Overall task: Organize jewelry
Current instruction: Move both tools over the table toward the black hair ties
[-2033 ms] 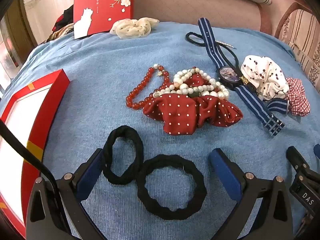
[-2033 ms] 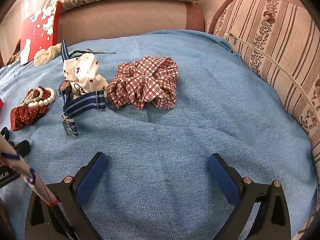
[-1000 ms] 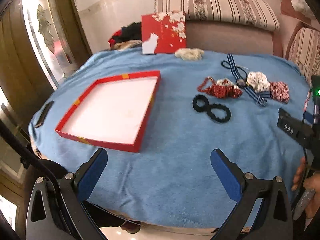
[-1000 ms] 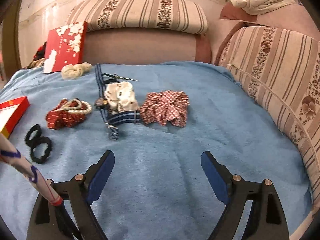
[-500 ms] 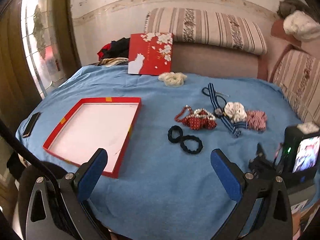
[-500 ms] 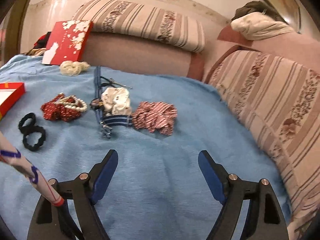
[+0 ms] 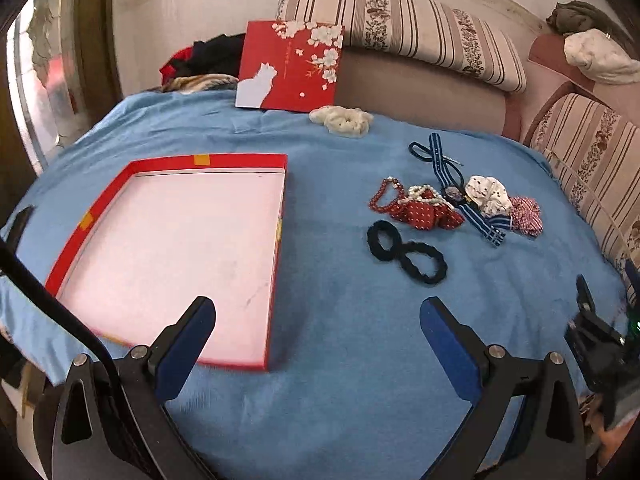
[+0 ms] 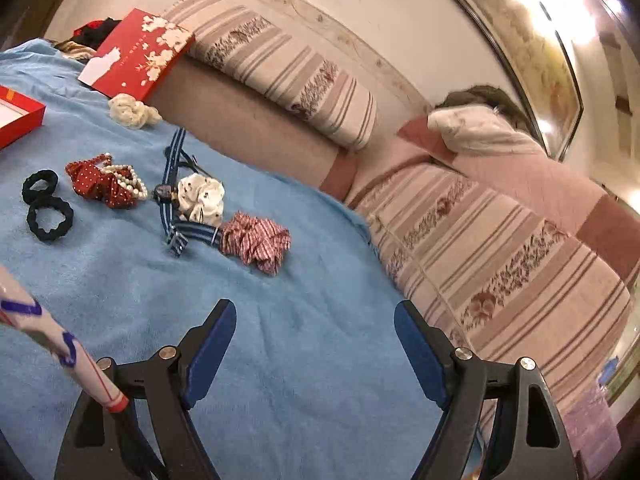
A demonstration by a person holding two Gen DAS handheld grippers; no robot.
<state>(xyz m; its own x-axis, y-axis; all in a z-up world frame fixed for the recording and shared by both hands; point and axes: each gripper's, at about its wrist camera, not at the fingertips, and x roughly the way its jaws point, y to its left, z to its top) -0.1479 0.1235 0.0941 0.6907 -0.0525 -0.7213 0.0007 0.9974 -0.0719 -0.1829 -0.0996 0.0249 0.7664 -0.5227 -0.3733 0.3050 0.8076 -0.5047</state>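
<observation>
Left gripper point(image 7: 316, 328) hanging spread, empty, over blue cloth point(image 7: 344, 380) by red tray point(image 7: 168, 164); right gripper point(image 8: 312, 330) spread, empty.

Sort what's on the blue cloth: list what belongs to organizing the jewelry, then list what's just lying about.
For the job:
red tray
red bead bracelet
pearl bracelet
striped-strap watch
black hair ties
red dotted scrunchie
white dotted scrunchie
plaid scrunchie
cream scrunchie

Lying about:
red box lid
striped cushions
clothes heap
</observation>
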